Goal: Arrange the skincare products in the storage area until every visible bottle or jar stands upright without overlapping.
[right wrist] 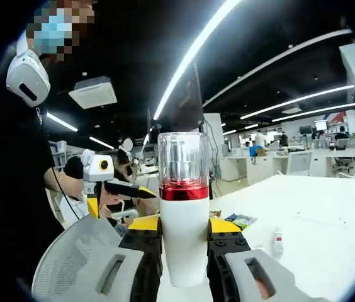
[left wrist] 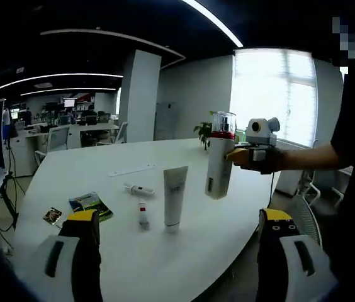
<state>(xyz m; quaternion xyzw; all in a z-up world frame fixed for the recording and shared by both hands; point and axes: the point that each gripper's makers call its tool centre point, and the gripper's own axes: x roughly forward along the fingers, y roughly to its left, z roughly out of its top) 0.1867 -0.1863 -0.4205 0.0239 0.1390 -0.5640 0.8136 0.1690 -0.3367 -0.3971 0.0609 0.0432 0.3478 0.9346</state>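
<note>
White pump bottle with a red band and clear cap [right wrist: 182, 207] sits clamped upright between the right gripper [right wrist: 184, 242] jaws, lifted above the white table [left wrist: 133, 251]; a white tube [left wrist: 174, 195] stands near; the left gripper [left wrist: 180, 229] jaws are apart, holding nothing.

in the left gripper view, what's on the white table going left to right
small dark card → green-and-blue booklet → small white tube with red band → tall white squeeze tube standing on its cap → white pump bottle with red collar and clear cap, held by the right gripper
</note>
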